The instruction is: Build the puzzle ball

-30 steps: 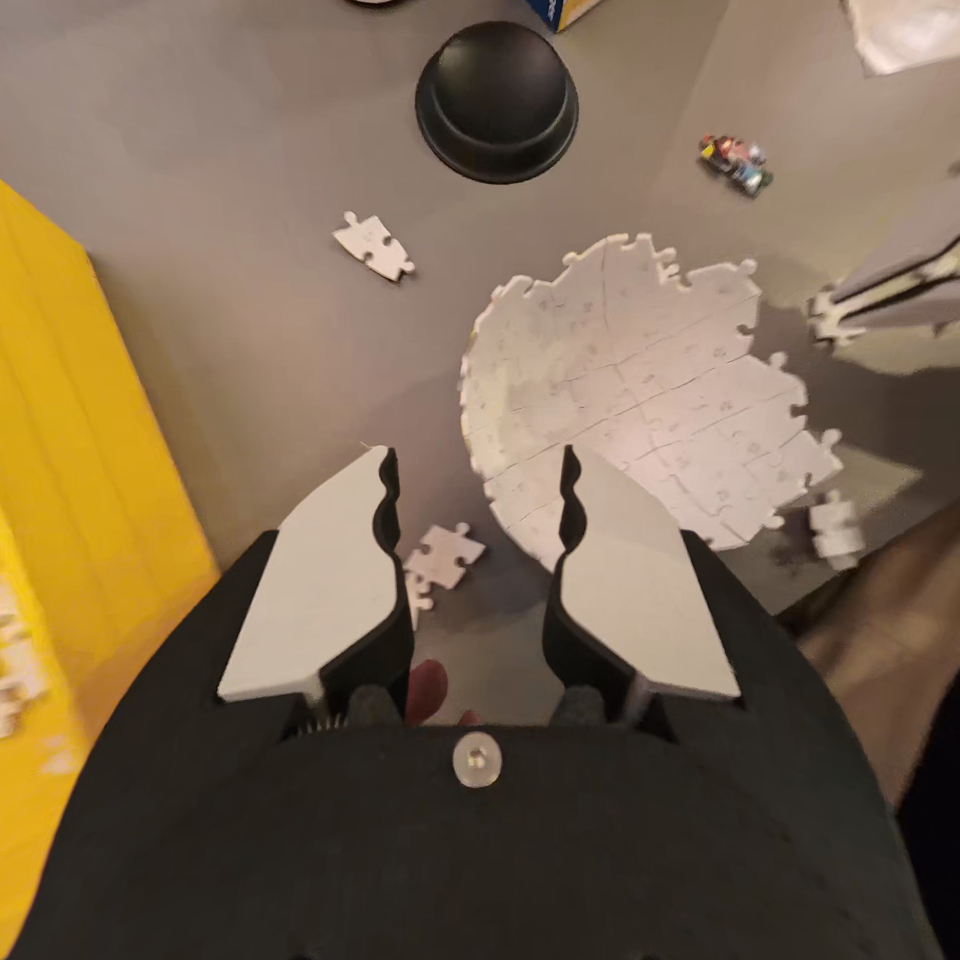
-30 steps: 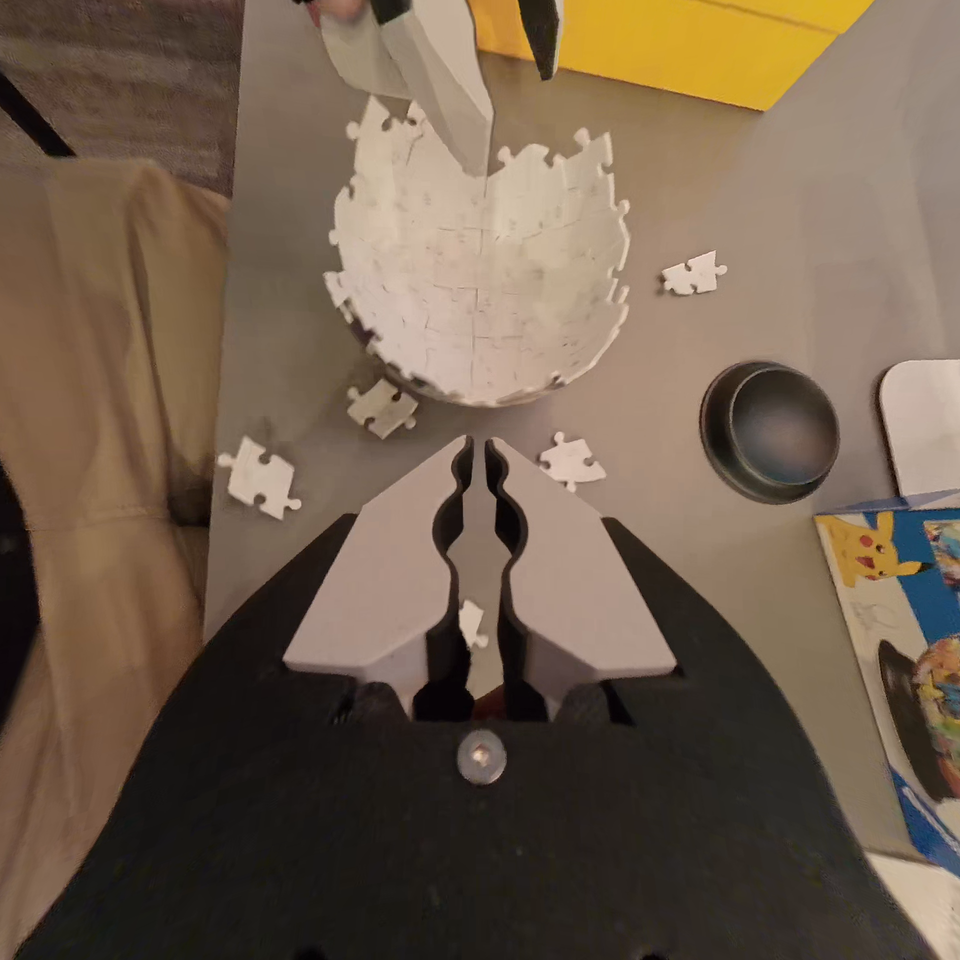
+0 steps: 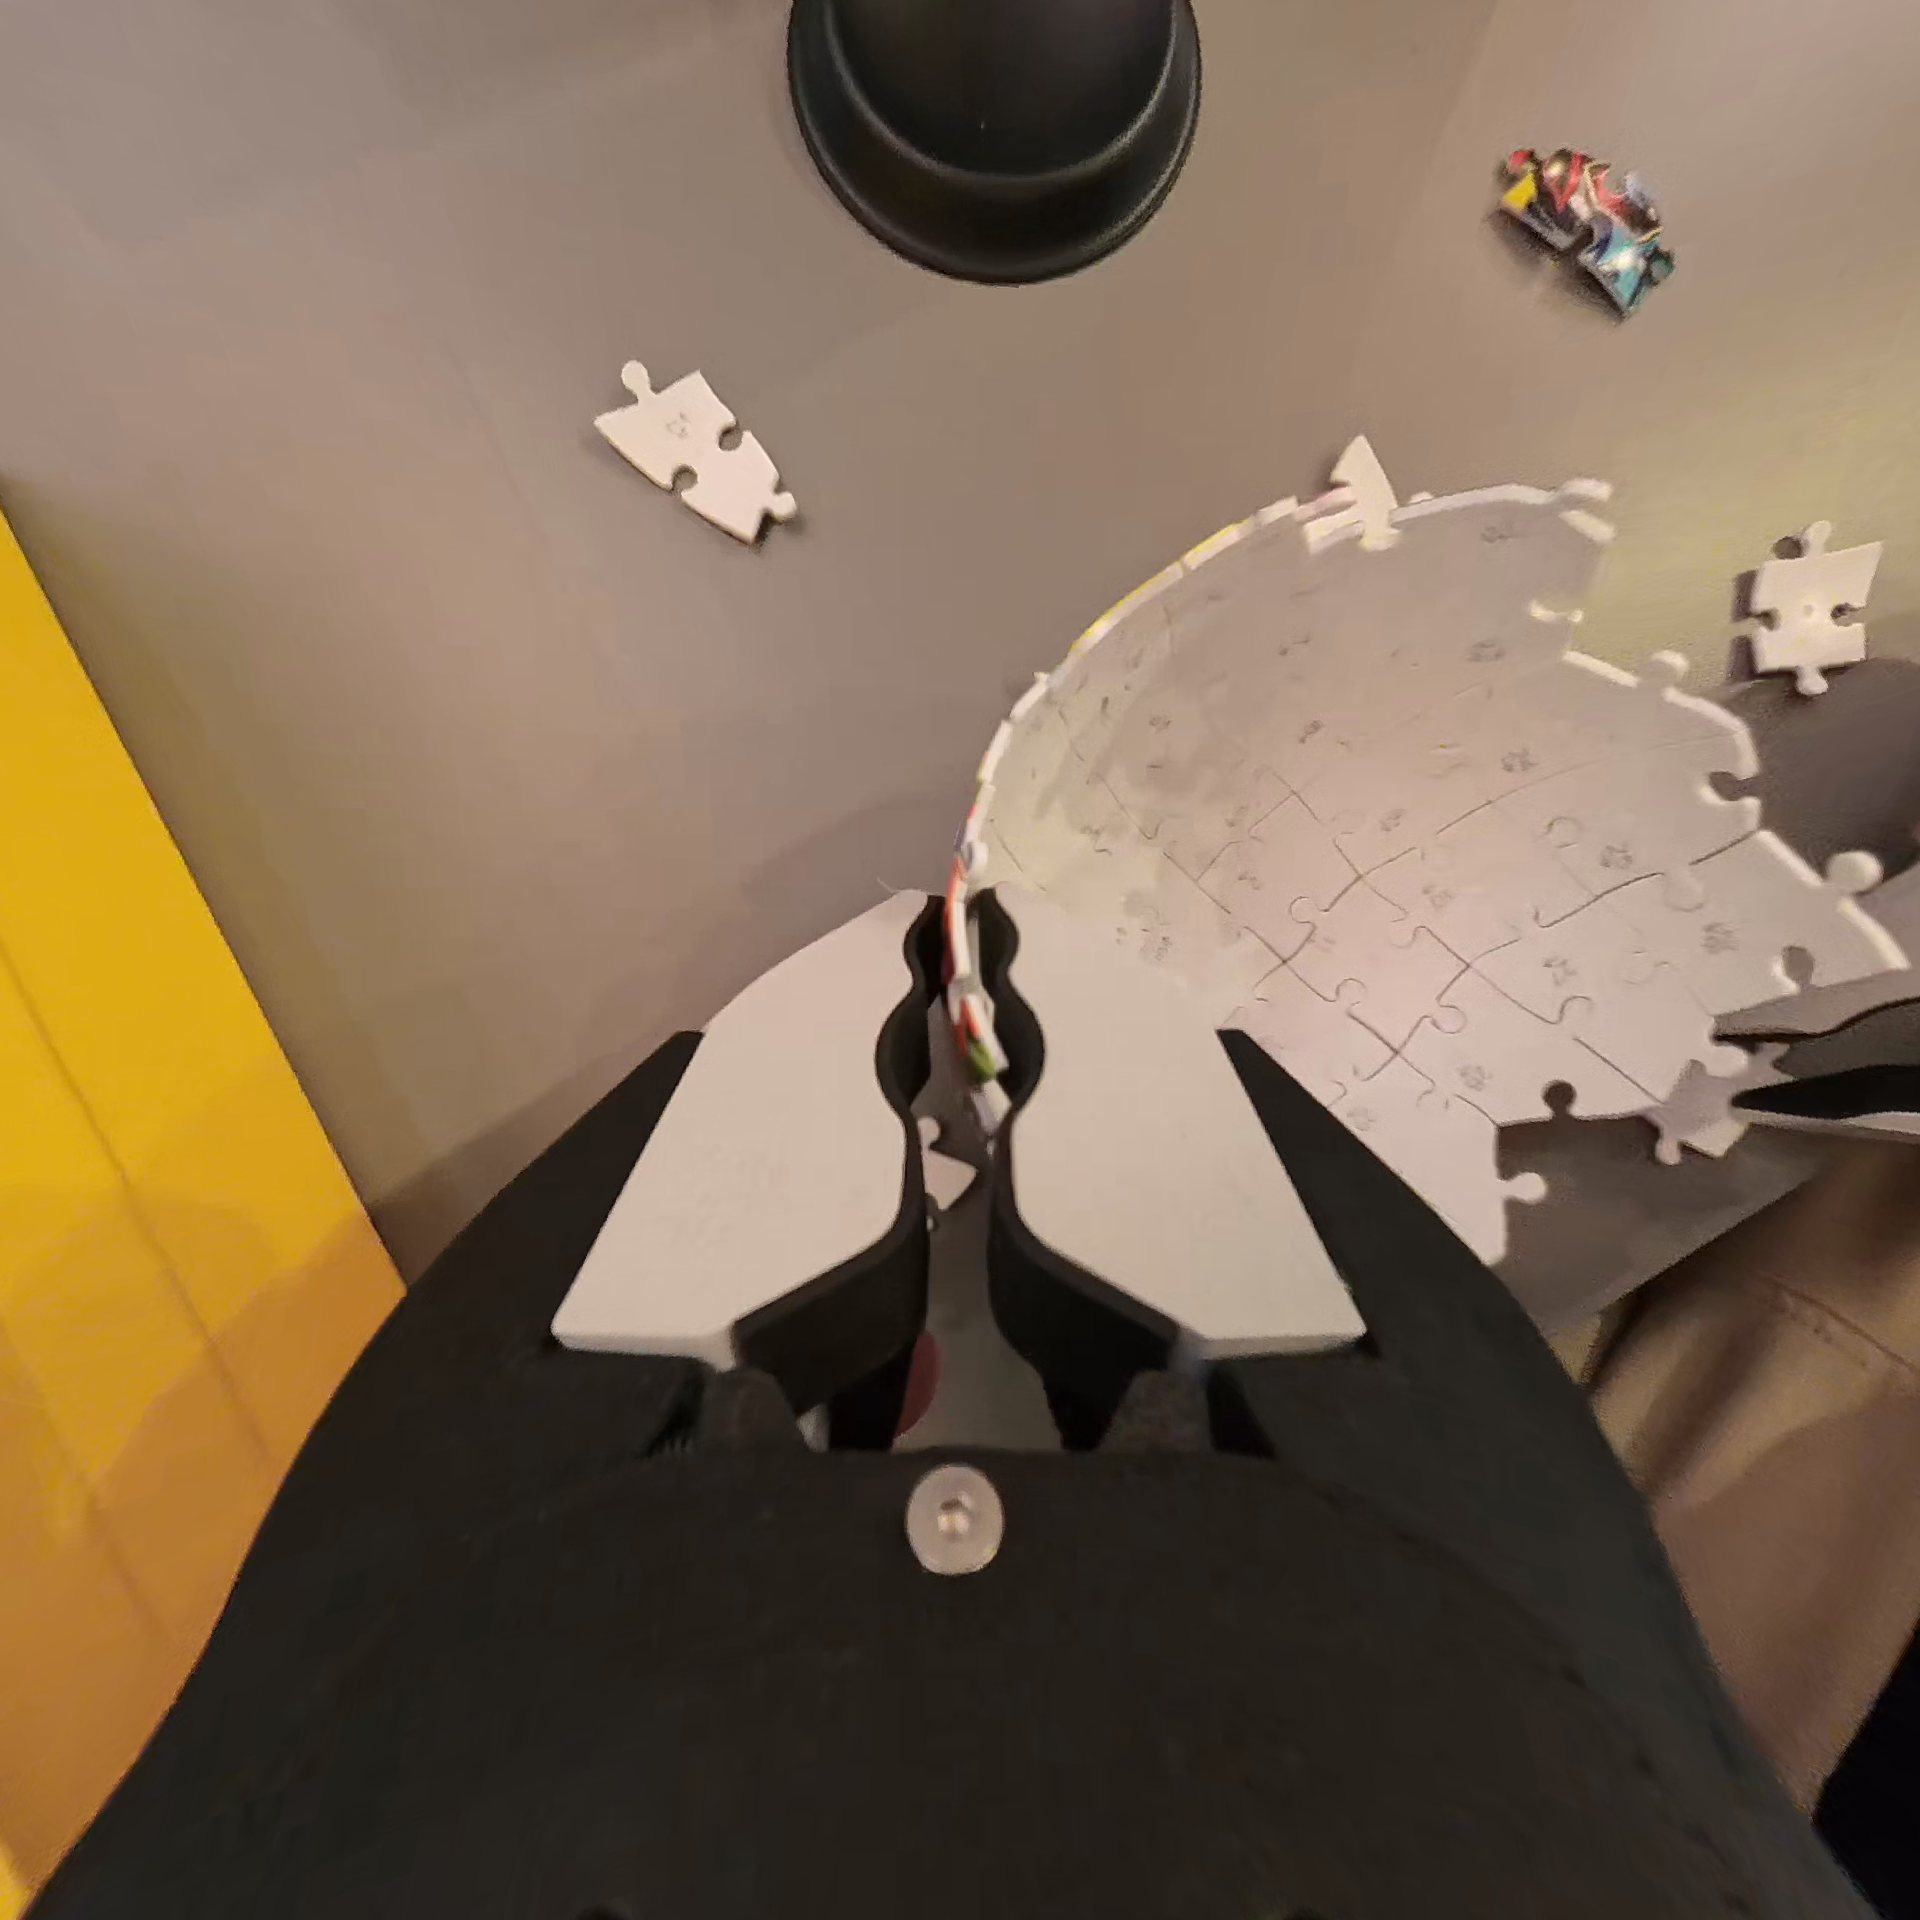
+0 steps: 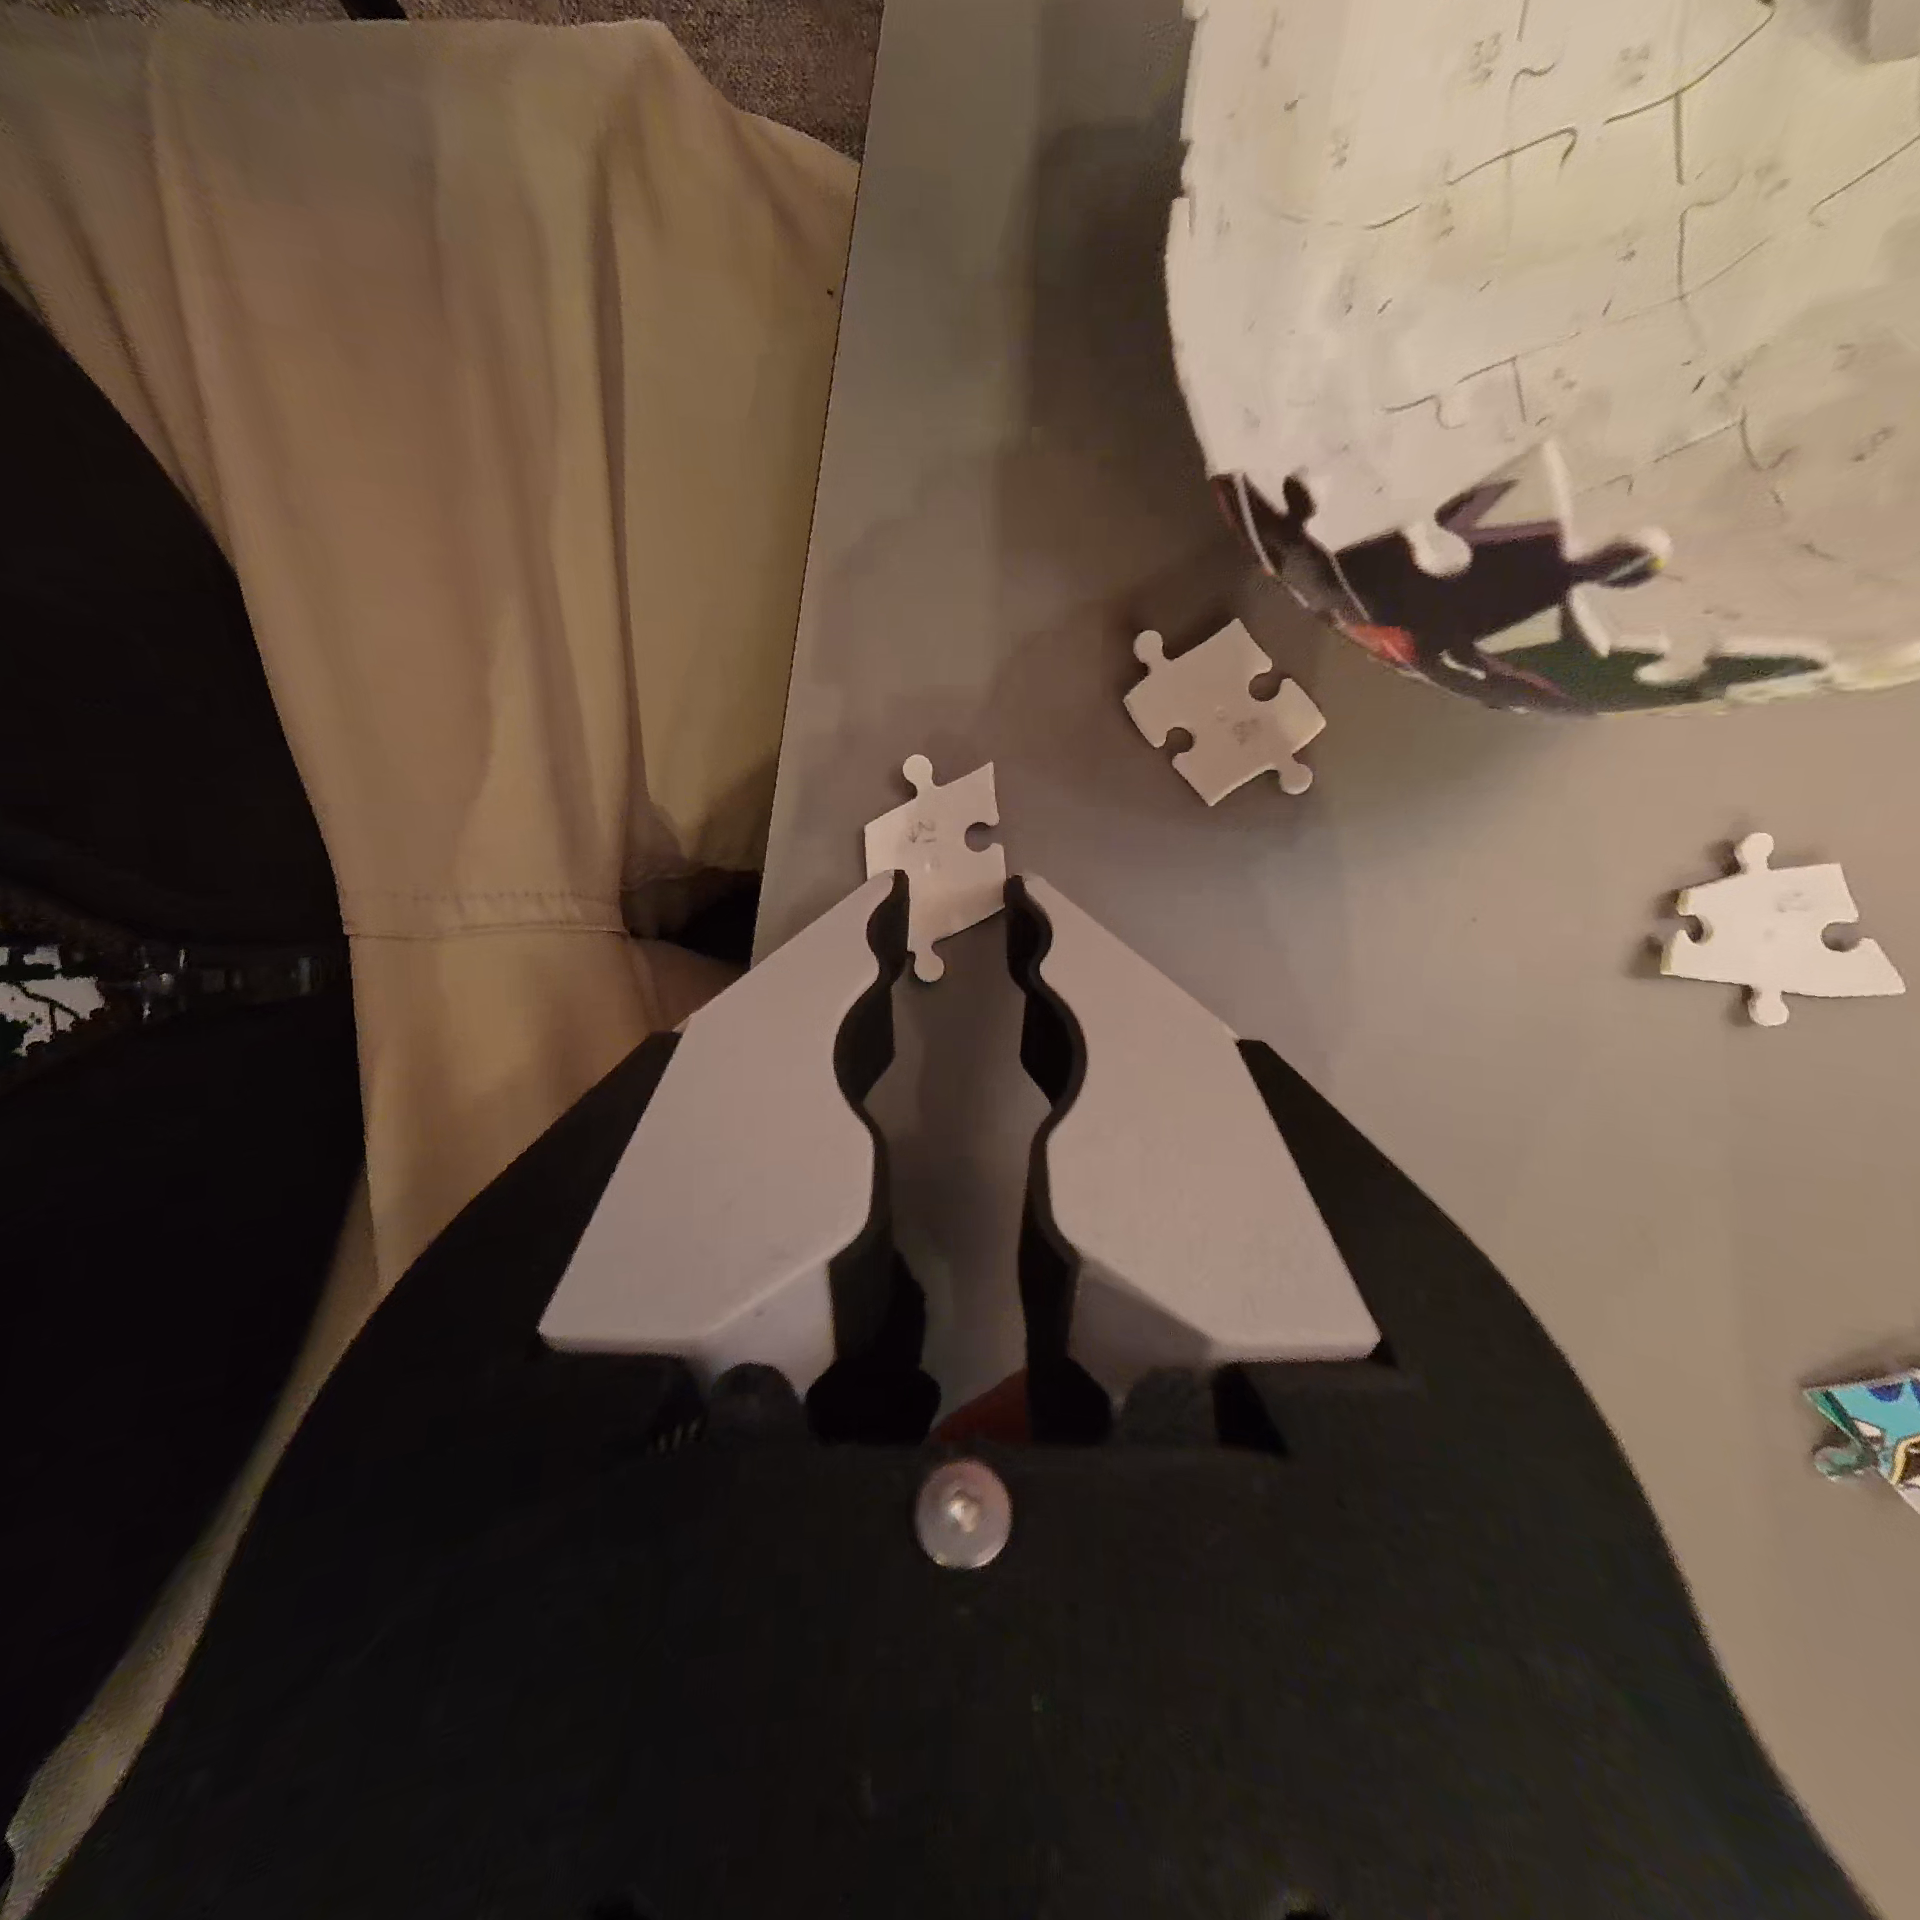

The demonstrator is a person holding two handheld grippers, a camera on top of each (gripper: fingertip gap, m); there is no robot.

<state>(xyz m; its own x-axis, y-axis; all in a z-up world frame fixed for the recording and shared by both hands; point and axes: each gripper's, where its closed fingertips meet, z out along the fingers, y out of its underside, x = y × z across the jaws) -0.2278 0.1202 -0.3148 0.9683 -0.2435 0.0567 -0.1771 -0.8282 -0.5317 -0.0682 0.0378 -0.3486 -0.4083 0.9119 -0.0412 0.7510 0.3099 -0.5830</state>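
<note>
Since a second ago my left jaws have clamped on the half-built puzzle ball's near rim, tilting it above the grey desk. My right jaws, apart, straddle a loose white piece at the desk's left edge.

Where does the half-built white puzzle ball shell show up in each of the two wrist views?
Left wrist view: the half-built white puzzle ball shell fills the centre right, its rim clamped in the left tongs.
Right wrist view: top right corner.
Shared landmark: the grey tabletop beneath.
</note>
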